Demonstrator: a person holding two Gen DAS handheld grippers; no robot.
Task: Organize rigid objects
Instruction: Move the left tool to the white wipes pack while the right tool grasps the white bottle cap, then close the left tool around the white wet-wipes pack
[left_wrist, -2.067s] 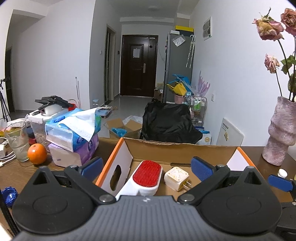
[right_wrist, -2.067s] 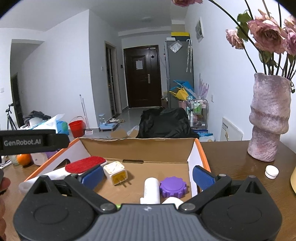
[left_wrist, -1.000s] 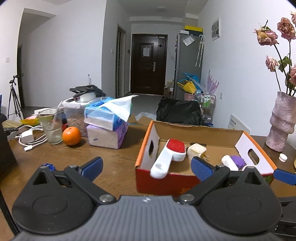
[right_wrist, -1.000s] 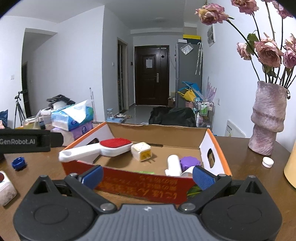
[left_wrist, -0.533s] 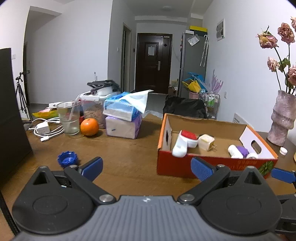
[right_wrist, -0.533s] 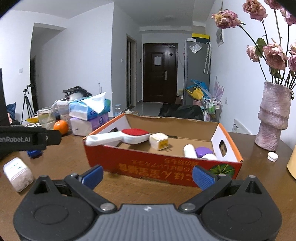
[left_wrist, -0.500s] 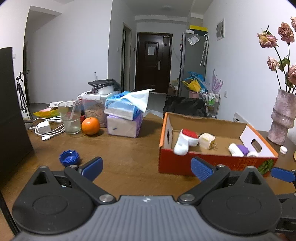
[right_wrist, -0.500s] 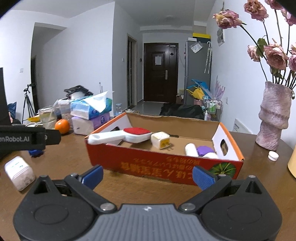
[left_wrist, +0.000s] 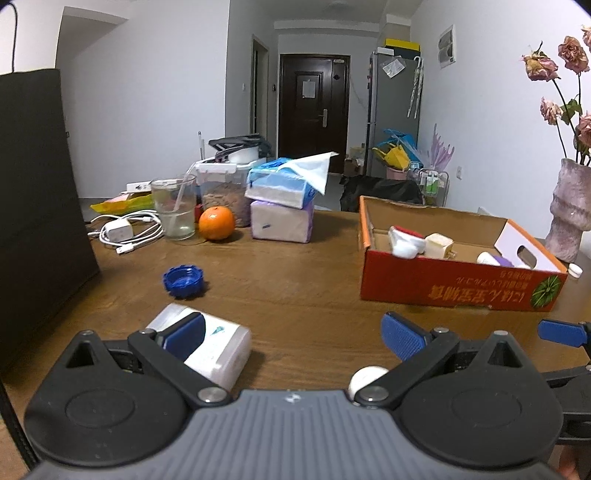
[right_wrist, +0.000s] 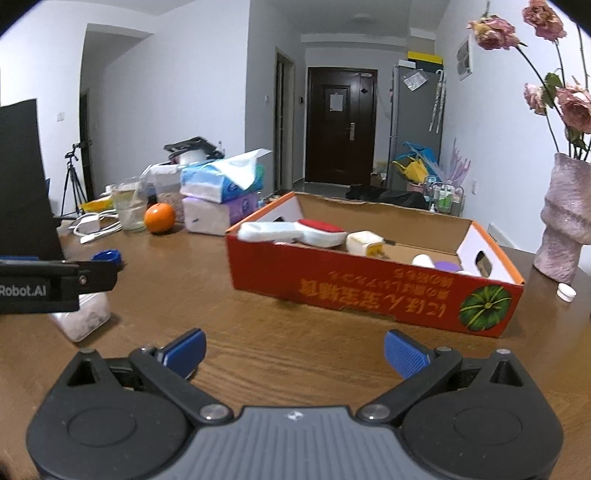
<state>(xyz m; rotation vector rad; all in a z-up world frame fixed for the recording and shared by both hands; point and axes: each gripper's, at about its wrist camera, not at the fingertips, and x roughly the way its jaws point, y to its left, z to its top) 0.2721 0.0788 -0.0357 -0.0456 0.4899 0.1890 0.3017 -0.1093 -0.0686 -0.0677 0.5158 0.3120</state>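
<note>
- On the wooden table (left_wrist: 295, 295) ahead of you, your left gripper (left_wrist: 291, 332) hangs low with its blue-padded fingers spread wide and nothing between them.
- Just under its left finger lies a small white rectangular container (left_wrist: 218, 347) with rounded corners, a clear lid end and a faint teal mark on its top; the finger's pad overlaps it in the left wrist view, but you cannot tell whether they touch.
- Beyond that, a blue ribbed bottle cap (left_wrist: 183, 281) lies open side up on bare wood, near the container but apart from it.
- Peeking out by the base of the left gripper's right finger is a small white round object (left_wrist: 364, 376), too hidden to name.
- Your right gripper (right_wrist: 293, 350) is likewise spread open and empty, low over the table in front of the box.
- That red-orange cardboard box (right_wrist: 369, 288) sits to the right of centre, print upside down towards you, a green fruit emblem at its near right corner.
- Inside it you see a white brush with a red pad (right_wrist: 295, 230), a cream plug adapter (right_wrist: 364, 242), a white bottle (right_wrist: 423, 260) and a purple cap (right_wrist: 447, 266).
- A white cap (right_wrist: 566, 292) lies outside the box, near the pink vase (right_wrist: 563, 229).
- At far left stand tissue packs (left_wrist: 282, 206), an orange (left_wrist: 216, 223) and a glass (left_wrist: 174, 206).
</note>
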